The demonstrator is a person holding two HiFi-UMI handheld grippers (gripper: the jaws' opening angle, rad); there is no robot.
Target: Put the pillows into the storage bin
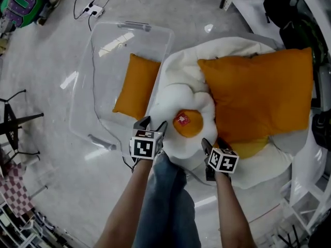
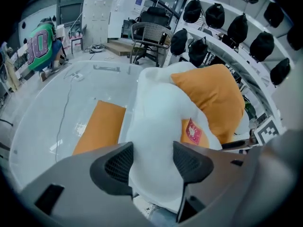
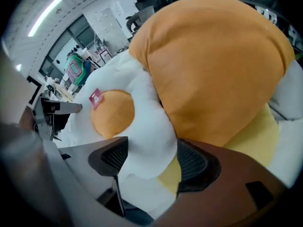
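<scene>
1. A clear storage bin (image 1: pixel 98 81) lies on the pale glossy floor (image 1: pixel 46 66) in the upper left centre of the head view. One small orange pillow (image 1: pixel 137 86) is inside it, against the bin's right wall.
2. Just right of the bin, at the frame's centre, is a fried-egg pillow (image 1: pixel 178 103): white, with an orange yolk (image 1: pixel 189 128) that bears a red tag (image 1: pixel 182 120). Its left edge touches the bin's rim.
3. A large orange pillow (image 1: pixel 258 99) fills the right half of the frame and touches the egg pillow's right side. It rests on a bigger white cushion (image 1: pixel 269 164) with a yellow patch showing under its lower edge.
4. The left gripper (image 1: pixel 151 123) is at the egg pillow's lower left edge. In the left gripper view its jaws (image 2: pixel 152 162) are pressed in on a fold of the white fabric (image 2: pixel 154 122), which bulges up between them.
5. The right gripper (image 1: pixel 209 146) is at the pillow's lower right edge, beside the yolk. In the right gripper view the gripper (image 3: pixel 147 162) has its jaws pinching a white lobe of the egg pillow (image 3: pixel 147 122), with a sliver of yellow beside the right-hand jaw.
6. The person's bare forearms and jeans (image 1: pixel 165 205) fill the bottom centre of the head view.
7. A white power strip (image 1: pixel 94 9) with cables lies on the floor at the upper left.
</scene>
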